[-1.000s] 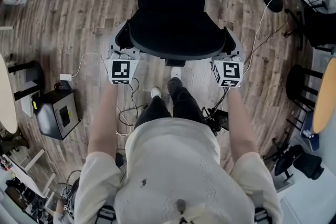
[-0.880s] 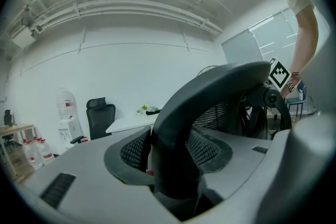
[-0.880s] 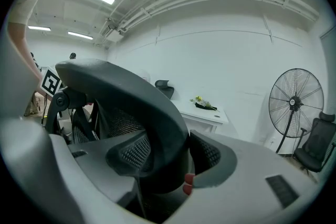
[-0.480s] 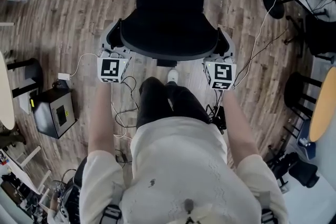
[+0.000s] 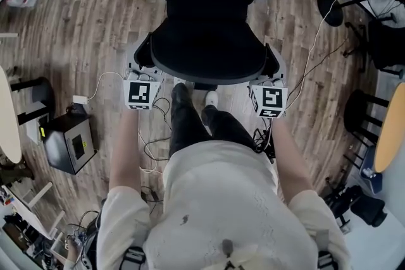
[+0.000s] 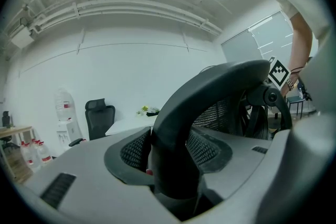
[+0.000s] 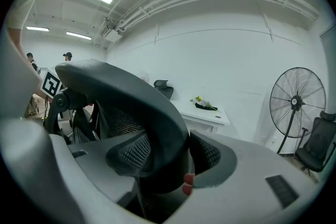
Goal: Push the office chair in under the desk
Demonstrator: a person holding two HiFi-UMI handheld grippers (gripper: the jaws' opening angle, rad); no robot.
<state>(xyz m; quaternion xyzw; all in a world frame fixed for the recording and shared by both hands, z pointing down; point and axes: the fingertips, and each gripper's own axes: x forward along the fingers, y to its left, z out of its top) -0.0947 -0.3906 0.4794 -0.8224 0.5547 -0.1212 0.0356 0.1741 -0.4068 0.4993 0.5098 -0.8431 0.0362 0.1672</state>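
Behind the office chair (image 5: 205, 28), left gripper (image 6: 173, 162) and right gripper (image 7: 165, 162) clench its curved frame.

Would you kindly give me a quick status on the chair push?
Left tongs and right tongs shut on office chair back rim. Chair short of white desk, not yet under. Loose cables underfoot.

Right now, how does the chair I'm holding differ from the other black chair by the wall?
The office chair is clamped at its backrest frame by the left gripper and right gripper; the far chair stands untouched. The office chair stands on open floor; the far chair sits by the wall beside a water dispenser. The far chair has a headrest; the office chair shows none. Both are black with armrests.
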